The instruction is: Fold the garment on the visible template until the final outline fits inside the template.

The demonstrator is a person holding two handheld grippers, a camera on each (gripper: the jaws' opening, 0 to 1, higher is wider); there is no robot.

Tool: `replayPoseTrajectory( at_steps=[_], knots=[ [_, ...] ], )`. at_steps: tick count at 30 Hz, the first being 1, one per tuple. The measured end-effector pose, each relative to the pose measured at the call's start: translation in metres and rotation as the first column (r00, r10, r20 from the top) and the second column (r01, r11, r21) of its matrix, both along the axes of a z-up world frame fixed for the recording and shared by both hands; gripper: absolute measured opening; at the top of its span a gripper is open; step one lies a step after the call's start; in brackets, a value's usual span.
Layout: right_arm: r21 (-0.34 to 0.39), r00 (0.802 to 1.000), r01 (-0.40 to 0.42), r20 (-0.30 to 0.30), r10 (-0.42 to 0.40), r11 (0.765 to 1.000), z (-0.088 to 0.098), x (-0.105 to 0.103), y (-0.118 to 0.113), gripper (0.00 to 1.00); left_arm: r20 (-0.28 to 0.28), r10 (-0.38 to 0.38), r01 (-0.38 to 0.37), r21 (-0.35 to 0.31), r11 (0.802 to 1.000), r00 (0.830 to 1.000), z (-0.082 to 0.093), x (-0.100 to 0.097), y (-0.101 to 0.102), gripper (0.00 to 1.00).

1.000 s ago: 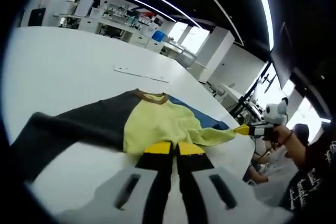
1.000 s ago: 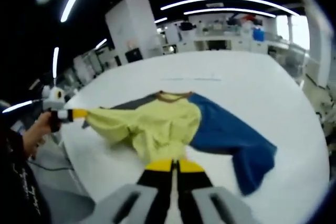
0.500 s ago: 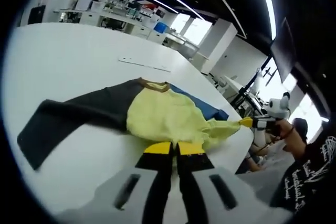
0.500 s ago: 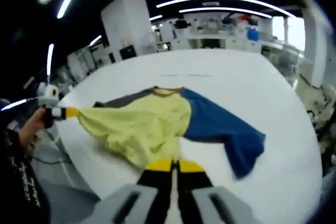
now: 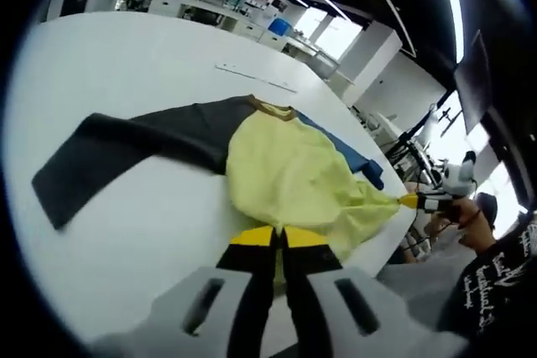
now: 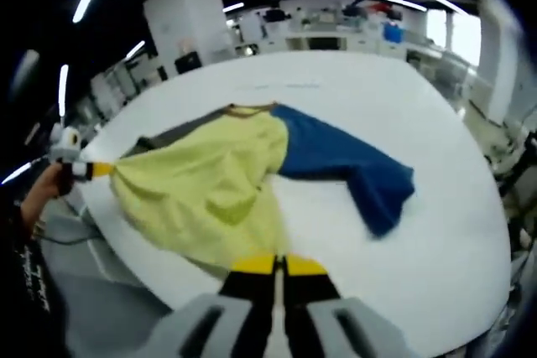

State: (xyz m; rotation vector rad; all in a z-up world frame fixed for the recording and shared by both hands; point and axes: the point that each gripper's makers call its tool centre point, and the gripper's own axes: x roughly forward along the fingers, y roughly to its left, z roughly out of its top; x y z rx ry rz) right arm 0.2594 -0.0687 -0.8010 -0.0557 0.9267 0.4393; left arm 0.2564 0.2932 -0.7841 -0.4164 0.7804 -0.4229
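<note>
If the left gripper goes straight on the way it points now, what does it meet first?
Most likely the garment's yellow body: the left gripper is shut on its hem, with the brown collar farther ahead.

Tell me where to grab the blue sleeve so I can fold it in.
Grip the blue sleeve at its cuff end, coming from the table's open side beyond it. It lies flat and bent on the white table, and the cuff is its free edge, farthest from the yellow body.

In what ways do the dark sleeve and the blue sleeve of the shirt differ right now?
The dark sleeve is charcoal; the blue sleeve is bright blue. The dark sleeve runs nearly straight out from the yellow body, while the blue sleeve bends downward near its cuff. Both lie flat on the white table, joined to the body below the brown collar.
</note>
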Motion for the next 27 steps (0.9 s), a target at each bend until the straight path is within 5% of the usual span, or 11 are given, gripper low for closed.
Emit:
replayPoseTrajectory(
  at_steps=[13,27],
  knots=[
    [-0.056,0.996,-0.009,-0.087,0.004,0.998,-0.042,-0.020,-0.001,0.00,-0.047,0.033,-0.032,0.025,0.999,0.998,-0.027,-0.009,0.008,0.00],
    [-0.080,0.992,-0.014,-0.129,0.003,0.997,-0.043,-0.034,-0.001,0.00,-0.020,0.004,-0.003,0.047,0.999,1.000,-0.019,-0.031,0.017,0.13]
  ],
)
